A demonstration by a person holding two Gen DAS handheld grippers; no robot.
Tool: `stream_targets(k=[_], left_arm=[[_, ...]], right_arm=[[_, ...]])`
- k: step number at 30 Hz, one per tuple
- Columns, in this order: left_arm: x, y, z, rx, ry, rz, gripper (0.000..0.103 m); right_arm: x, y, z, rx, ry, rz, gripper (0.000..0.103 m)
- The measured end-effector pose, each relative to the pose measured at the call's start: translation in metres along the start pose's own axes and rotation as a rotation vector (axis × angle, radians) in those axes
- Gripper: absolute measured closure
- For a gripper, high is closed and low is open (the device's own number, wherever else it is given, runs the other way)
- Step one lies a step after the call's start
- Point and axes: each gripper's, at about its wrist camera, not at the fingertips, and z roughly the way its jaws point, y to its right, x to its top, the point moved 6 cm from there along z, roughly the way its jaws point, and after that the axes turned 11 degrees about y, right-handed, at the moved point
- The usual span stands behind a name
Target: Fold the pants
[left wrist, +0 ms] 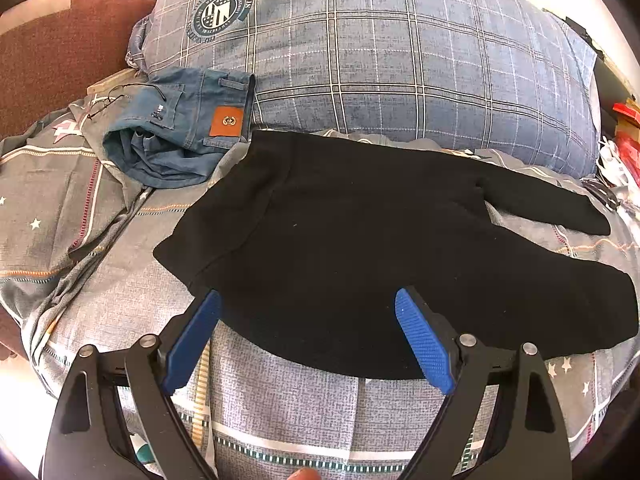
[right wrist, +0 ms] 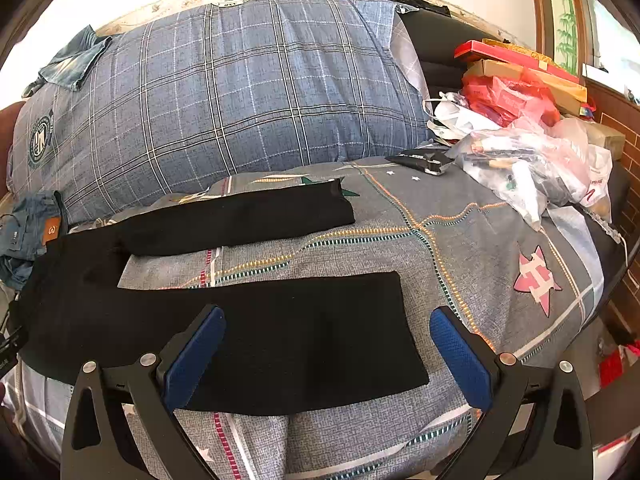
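1. The black pants (left wrist: 340,240) are shown spread flat on the bed (left wrist: 280,412), with the waist toward the left and the two legs splayed apart toward the right; the bed cover shows between them.
2. No fold appears to have been made yet; the step in hand is judged to be the first one, in which one leg is laid over the other.
3. For a clean fold, the near leg (right wrist: 304,340) is best gripped at the cuff and near the waist together, lifted evenly, and laid edge to edge on the far leg (right wrist: 240,220), so that the seams are matched and no crease is trapped.
4. The left tongs (left wrist: 308,308) are held wide apart above the waist end; nothing is gripped, and contact with the cloth cannot be confirmed.
5. The right tongs (right wrist: 326,328) are likewise spread wide over the near leg close to its cuff, empty.
6. Folded jeans (left wrist: 188,136) and a plaid pillow (left wrist: 380,60) lie beyond the pants.
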Motion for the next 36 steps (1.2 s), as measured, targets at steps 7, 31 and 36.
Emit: stream_targets(k=[7, 31, 36], left_arm=[[0.001, -0.001, 0.001, -0.008, -0.007, -0.01, 0.013], [-0.003, 0.002, 0.007, -0.014, -0.032, -0.003, 0.013], [-0.006, 0.004, 0.012, -0.016, -0.055, 0.001, 0.013]], right_arm=[[0.0, -0.003, 0.001, -0.003, -0.002, -0.013, 0.0], [-0.002, -0.008, 0.004, 0.0, -0.004, -0.023, 0.0], [-0.002, -0.011, 0.006, 0.005, -0.012, -0.027, 0.0]])
